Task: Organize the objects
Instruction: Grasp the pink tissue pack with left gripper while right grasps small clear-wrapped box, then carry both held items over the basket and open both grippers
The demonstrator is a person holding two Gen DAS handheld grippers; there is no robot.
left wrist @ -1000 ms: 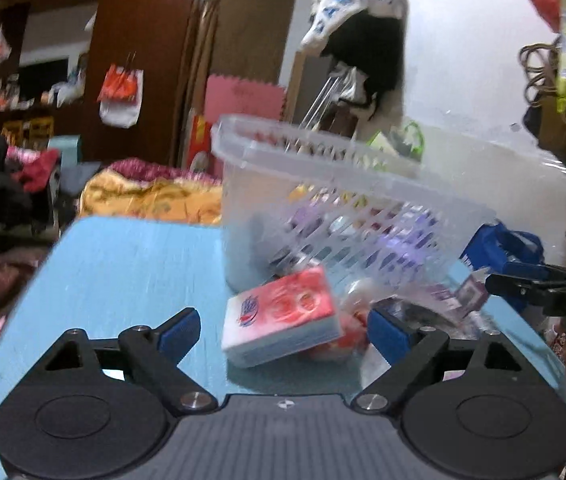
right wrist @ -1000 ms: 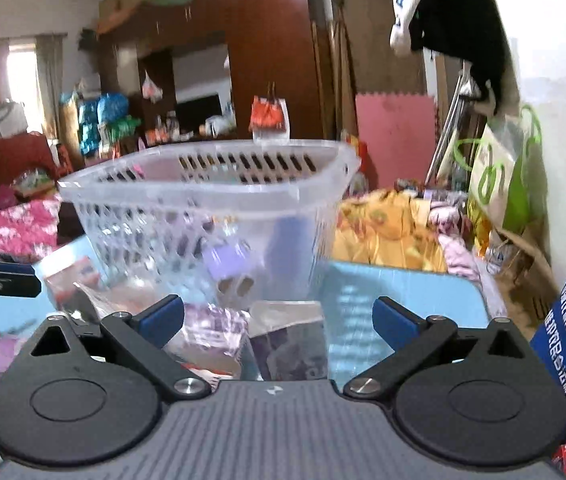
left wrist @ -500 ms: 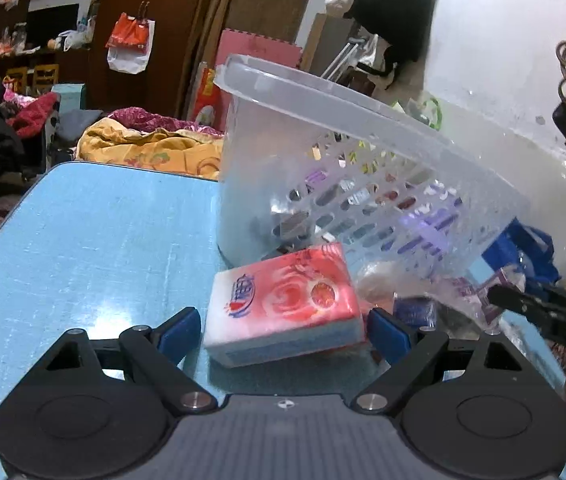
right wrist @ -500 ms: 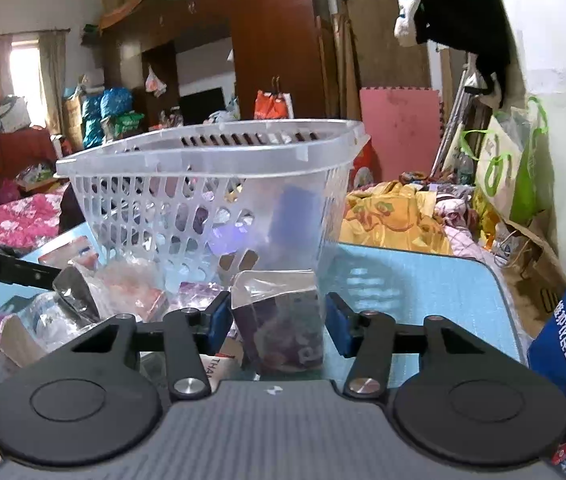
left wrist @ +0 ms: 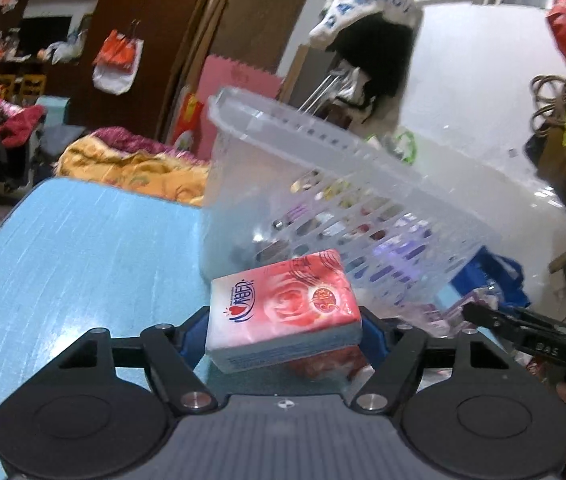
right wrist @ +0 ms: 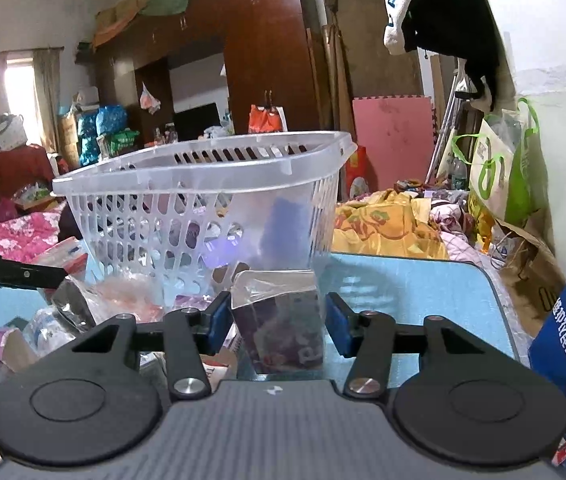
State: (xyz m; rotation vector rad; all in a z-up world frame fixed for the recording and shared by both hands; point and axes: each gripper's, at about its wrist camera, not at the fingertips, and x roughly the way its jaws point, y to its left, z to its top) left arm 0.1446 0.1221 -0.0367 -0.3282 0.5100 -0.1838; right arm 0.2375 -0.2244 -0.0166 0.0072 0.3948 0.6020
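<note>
Now closing the left gripper (left wrist: 285, 330) on the tissue pack (left wrist: 283, 314) — pads (left wrist: 194, 332) flanking it. Right gripper (right wrist: 279, 322) clamped on the purple packet (right wrist: 283, 328). Could squash out sideways, or snag the basket (right wrist: 203, 160) rim on lifting — slippery wrappers both.

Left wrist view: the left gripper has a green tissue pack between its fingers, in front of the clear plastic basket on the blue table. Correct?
Wrong on colour only. The left wrist view shows the tissue pack is pink-red, not green. It does sit between the closing left gripper fingers, in front of the clear plastic basket on the blue table.
</note>
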